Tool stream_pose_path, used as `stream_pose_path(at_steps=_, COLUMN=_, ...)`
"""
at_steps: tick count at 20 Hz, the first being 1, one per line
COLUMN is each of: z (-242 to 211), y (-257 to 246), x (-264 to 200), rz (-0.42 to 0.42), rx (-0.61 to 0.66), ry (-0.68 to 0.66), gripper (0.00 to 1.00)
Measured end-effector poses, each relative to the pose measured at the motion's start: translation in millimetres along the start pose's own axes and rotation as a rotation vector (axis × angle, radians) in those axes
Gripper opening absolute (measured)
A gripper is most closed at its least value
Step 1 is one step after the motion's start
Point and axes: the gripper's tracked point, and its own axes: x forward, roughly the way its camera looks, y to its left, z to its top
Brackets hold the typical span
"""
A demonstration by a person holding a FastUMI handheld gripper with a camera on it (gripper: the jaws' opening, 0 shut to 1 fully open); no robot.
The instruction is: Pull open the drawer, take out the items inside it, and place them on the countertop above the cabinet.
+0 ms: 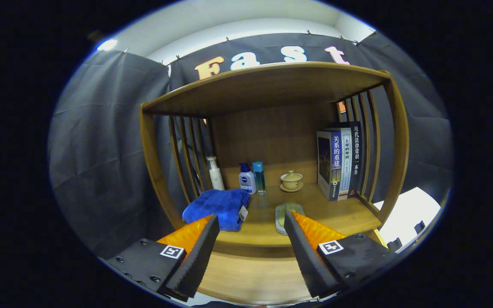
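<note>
Your tongs [250, 239] hang apart and empty, near the tabletop [340, 214], where the blue cloth [218, 207] lies far left and the pale dish [283, 216] ahead. The drawer looks closed below; next, dip down and find its front.

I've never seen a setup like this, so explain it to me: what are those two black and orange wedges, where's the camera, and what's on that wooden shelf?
The wedges are the two fingers of a hand-held gripper; a person carries it. The camera rides on it and looks forward along the fingers. They stand open and hold nothing. Beyond them is a wooden cabinet's countertop. On it lie a blue cloth just past the left finger and a pale dish by the right fingertip. Further back stand a white bottle, a pump bottle, a teal bottle, a lidded cup on a saucer, and books.
</note>
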Motion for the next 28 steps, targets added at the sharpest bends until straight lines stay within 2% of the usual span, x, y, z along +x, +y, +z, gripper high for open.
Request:
stream_pose_path(at_steps=5, z=-20, y=4, x=-35, rz=0.0, rx=-0.013, ry=-0.046, gripper=0.98)
stream_pose_path(at_steps=10, z=-44, y=-17, x=-67, rz=-0.087, rx=-0.08, ry=-0.116, gripper=0.98)
stream_pose_path(at_steps=15, z=-90, y=-27, x=-78, rz=-0.115, rx=-0.083, ry=-0.103, gripper=0.98)
stream_pose_path(at_steps=18, z=-114, y=-50, x=-79, rz=-0.157, rx=-0.102, ry=-0.09, gripper=0.98)
stream_pose_path(at_steps=28, z=-136, y=-107, x=-122, rz=-0.287, rx=-0.083, ry=-0.145, gripper=0.98)
